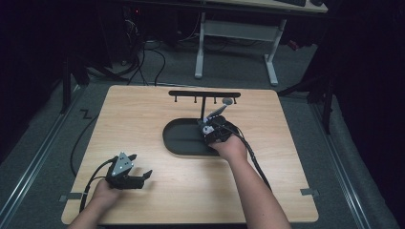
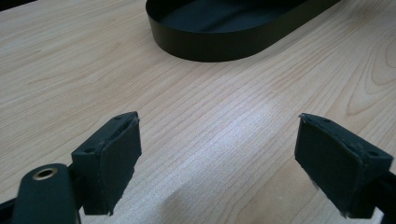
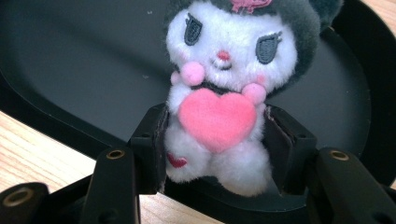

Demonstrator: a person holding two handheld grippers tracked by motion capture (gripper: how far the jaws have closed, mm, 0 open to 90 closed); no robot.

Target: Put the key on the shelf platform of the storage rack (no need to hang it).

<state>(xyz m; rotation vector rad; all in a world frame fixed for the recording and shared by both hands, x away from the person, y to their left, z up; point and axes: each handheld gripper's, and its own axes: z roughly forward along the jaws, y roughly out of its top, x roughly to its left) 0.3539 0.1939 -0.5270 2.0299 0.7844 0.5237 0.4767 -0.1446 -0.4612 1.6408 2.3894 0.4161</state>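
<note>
Right gripper view: my right gripper point(image 3: 215, 140) jaws squeeze plush toy point(image 3: 224, 98) at its belly. Soft, light, squishy; I think belly grip good. Left gripper point(image 2: 219, 158) jaws wide apart, nothing between.

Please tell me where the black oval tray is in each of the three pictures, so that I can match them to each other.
High view: the black oval tray lies at the table's middle, under the right claw.
Left gripper view: its rounded end sits at the top, beyond the open left claw.
Right gripper view: its dark floor lies behind the plush toy.
Shared landmark: the light wooden tabletop around the tray.
</note>
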